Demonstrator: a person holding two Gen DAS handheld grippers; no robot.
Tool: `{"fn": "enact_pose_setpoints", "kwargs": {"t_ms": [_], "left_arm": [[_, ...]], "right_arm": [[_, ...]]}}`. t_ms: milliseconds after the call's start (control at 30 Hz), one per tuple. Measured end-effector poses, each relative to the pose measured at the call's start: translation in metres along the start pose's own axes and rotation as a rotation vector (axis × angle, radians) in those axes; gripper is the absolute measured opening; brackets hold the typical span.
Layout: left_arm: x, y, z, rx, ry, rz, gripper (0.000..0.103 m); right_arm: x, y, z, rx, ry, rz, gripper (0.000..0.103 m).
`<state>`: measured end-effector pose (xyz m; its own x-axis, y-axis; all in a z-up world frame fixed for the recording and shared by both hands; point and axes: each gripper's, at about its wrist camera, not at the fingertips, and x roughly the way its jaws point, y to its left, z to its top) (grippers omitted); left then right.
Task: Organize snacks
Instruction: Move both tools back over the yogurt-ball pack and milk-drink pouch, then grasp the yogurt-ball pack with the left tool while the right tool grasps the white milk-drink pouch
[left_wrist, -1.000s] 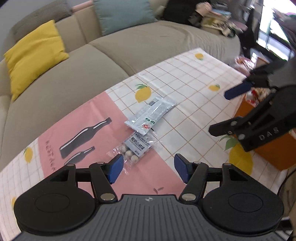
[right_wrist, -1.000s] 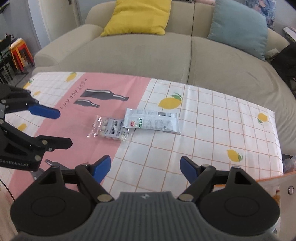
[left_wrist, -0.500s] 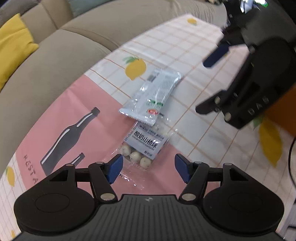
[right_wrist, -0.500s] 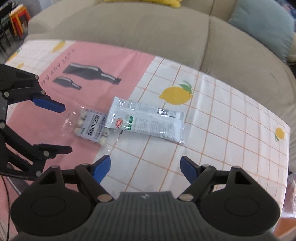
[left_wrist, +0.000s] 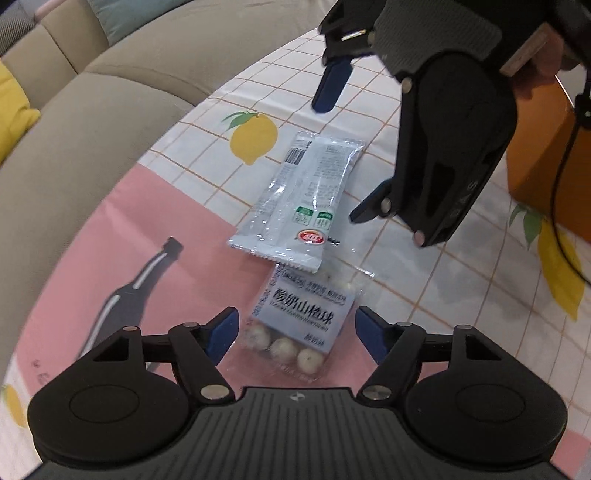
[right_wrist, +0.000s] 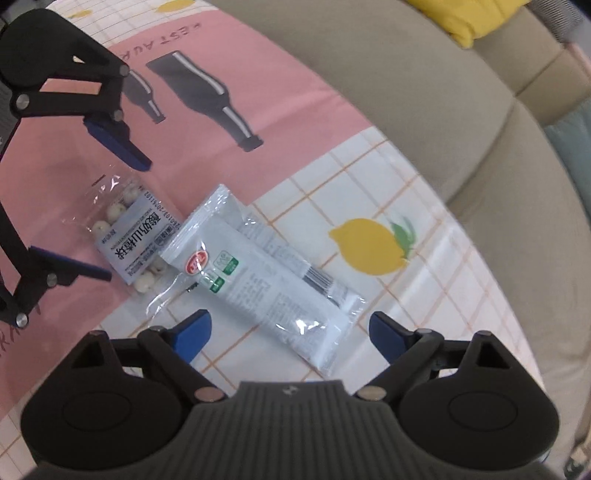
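Note:
A clear bag of white balls (left_wrist: 301, 317) lies on the pink part of the tablecloth, with a silver-white snack packet (left_wrist: 301, 206) overlapping its far end. My left gripper (left_wrist: 297, 334) points steeply down over the ball bag, its jaws opening, the bag between the blue pads without contact. In the right wrist view, my right gripper (right_wrist: 290, 332) hangs over the near end of the packet (right_wrist: 266, 280), jaws also opening, pads clear of it. Each gripper shows in the other's view: the right gripper (left_wrist: 345, 151) and the left gripper (right_wrist: 118, 216) beside the ball bag (right_wrist: 125, 236).
An orange box (left_wrist: 543, 147) stands at the table's right side, with a black cable running past it. A beige sofa (left_wrist: 110, 110) borders the far table edge, with a yellow cushion (right_wrist: 476, 14) on it. The tablecloth (left_wrist: 147, 229) shows bottles and lemons.
Both grippers have come down and closer to the two snacks, and both have rolled. Their jaws stand wider than before. The snacks have not moved.

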<state>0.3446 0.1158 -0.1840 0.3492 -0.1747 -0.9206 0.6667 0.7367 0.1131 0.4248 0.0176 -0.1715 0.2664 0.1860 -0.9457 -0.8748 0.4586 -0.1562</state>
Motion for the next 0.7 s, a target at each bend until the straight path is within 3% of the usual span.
{"fn": "enact_pose_setpoints", "kwargs": {"t_ms": [200,333,467,567,700], "left_arm": [[0.003,0.003,-0.003,-0.063,-0.01,0.001,0.086],[0.001,0.015,-0.007,-0.198,0.03,0.009,0.084],[-0.005,0.029,-0.016,-0.393,0.063,0.022,0.083],[-0.008,0.034,-0.024,-0.487,0.069,0.019,0.083],[-0.01,0.029,-0.034,-0.515,0.079,0.026,0.083]], "right_arm": [[0.008,0.003,0.007,-0.071,-0.054,0.028,0.09],[0.015,0.002,0.017,-0.055,-0.067,0.057,0.09],[0.023,0.001,0.023,0.021,-0.056,0.105,0.09],[0.023,0.006,0.022,0.051,-0.059,0.098,0.091],[0.014,0.011,0.02,0.127,-0.064,0.058,0.07]]}}
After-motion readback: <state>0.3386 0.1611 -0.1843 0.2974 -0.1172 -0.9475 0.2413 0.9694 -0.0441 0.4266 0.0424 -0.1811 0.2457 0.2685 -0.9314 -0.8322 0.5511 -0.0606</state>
